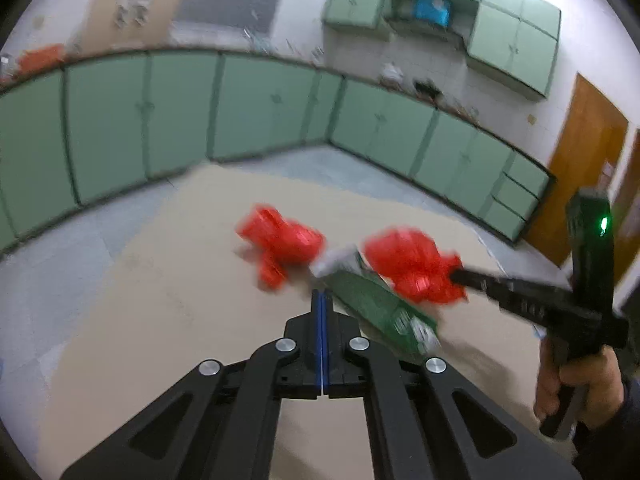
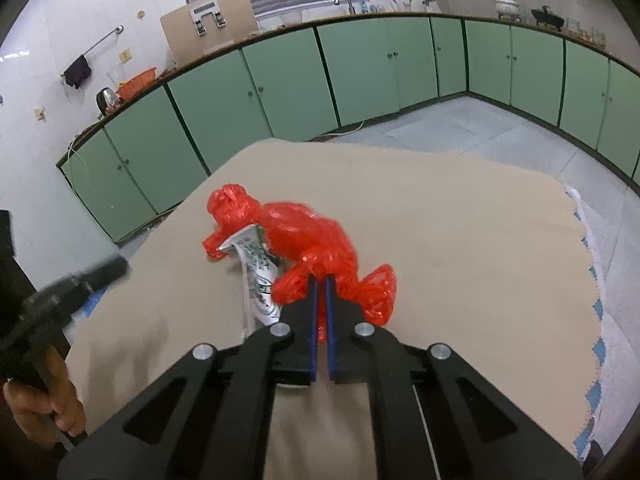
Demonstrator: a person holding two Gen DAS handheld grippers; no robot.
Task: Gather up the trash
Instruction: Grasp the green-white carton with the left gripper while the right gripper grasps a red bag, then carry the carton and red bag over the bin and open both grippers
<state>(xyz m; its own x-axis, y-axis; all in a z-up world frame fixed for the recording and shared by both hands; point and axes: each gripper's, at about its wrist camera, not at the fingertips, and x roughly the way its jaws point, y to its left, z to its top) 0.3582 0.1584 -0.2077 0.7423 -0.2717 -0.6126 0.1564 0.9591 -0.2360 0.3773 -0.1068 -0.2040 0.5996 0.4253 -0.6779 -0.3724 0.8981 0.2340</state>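
Note:
A crumpled red plastic bag (image 2: pixel 312 236) lies on the beige table (image 2: pixel 460 240). My right gripper (image 2: pixel 320 280) is shut on a fold of it at its near side. A green and white wrapper (image 2: pixel 256 264) lies against the bag's left side, partly tucked under it. In the left wrist view the wrapper (image 1: pixel 376 304) hides the bag's middle, so the bag (image 1: pixel 412 268) shows as two red lumps. There the right gripper (image 1: pixel 458 276) bites the right-hand lump. My left gripper (image 1: pixel 322 294) is shut, pads together, nothing visibly between them, just left of the wrapper. It is blurred (image 2: pixel 114 268) in the right wrist view.
Green base cabinets (image 2: pixel 280 80) line the walls beyond the table, with a cluttered counter on top. A brown door (image 1: pixel 580 168) stands at the right. A white and blue cloth (image 2: pixel 596 288) hangs at the table's right edge. A person's hand (image 1: pixel 576 388) holds the right gripper's handle.

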